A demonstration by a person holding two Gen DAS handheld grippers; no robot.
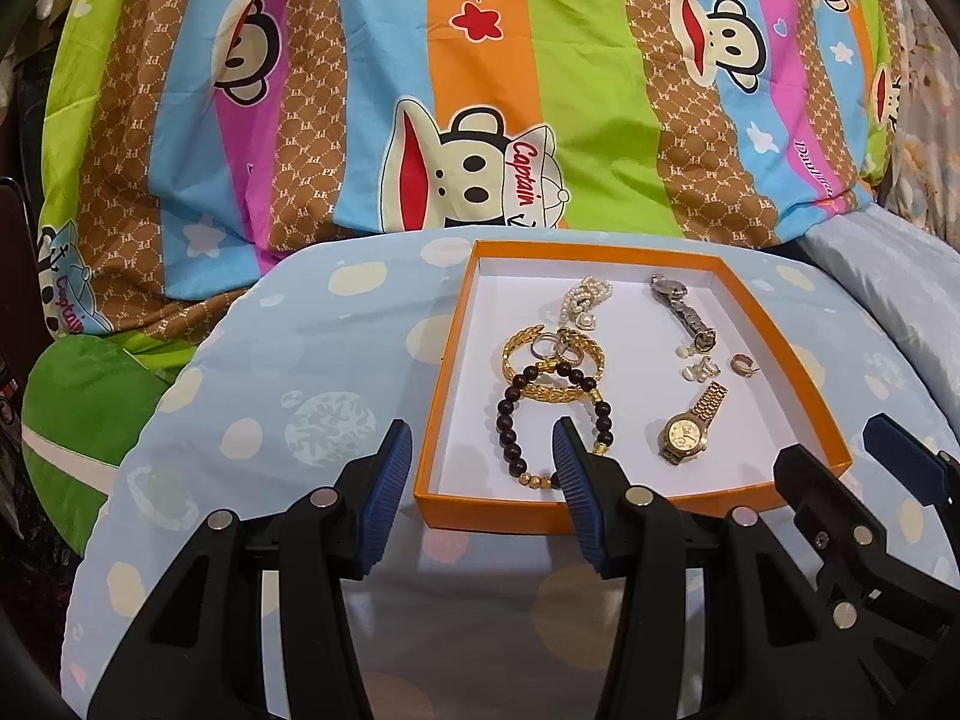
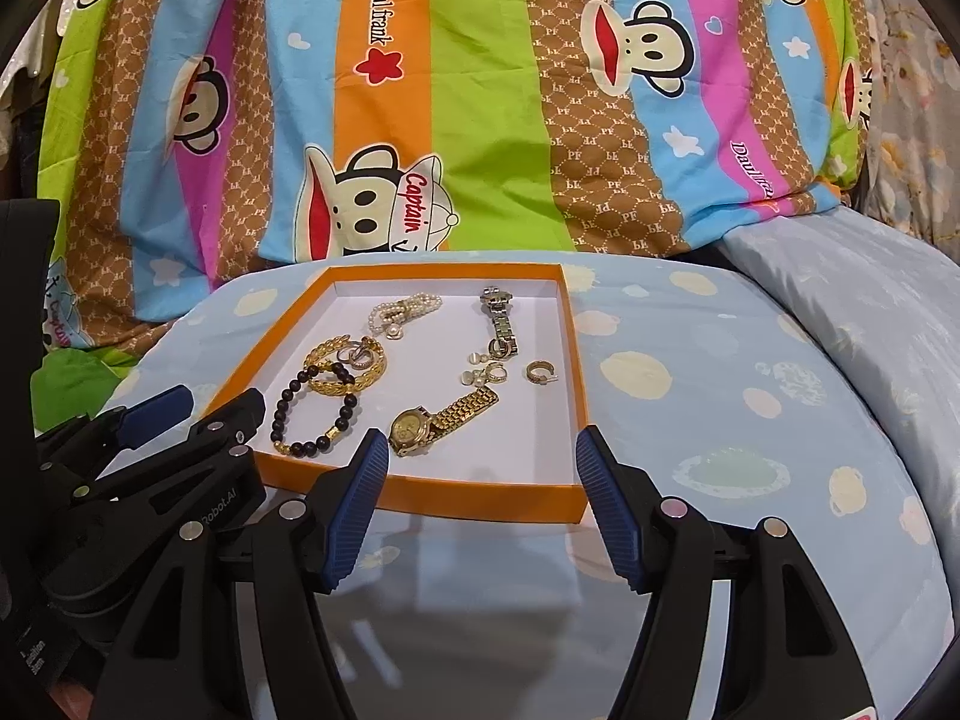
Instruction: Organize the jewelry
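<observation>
Both jaws spread, our left gripper [image 1: 483,450] and right gripper [image 2: 480,456] gripping nothing, orange tray [image 2: 420,489] of jewelry just ahead, gold watch [image 2: 420,429] between right fingers, "Captain" quilt [image 2: 480,120] beyond

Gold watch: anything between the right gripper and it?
Only the tray's near wall. The right gripper, open, sits outside it; the gold watch lies flat just inside, uncovered. Dark bead bracelet lies apart, to the left.
</observation>
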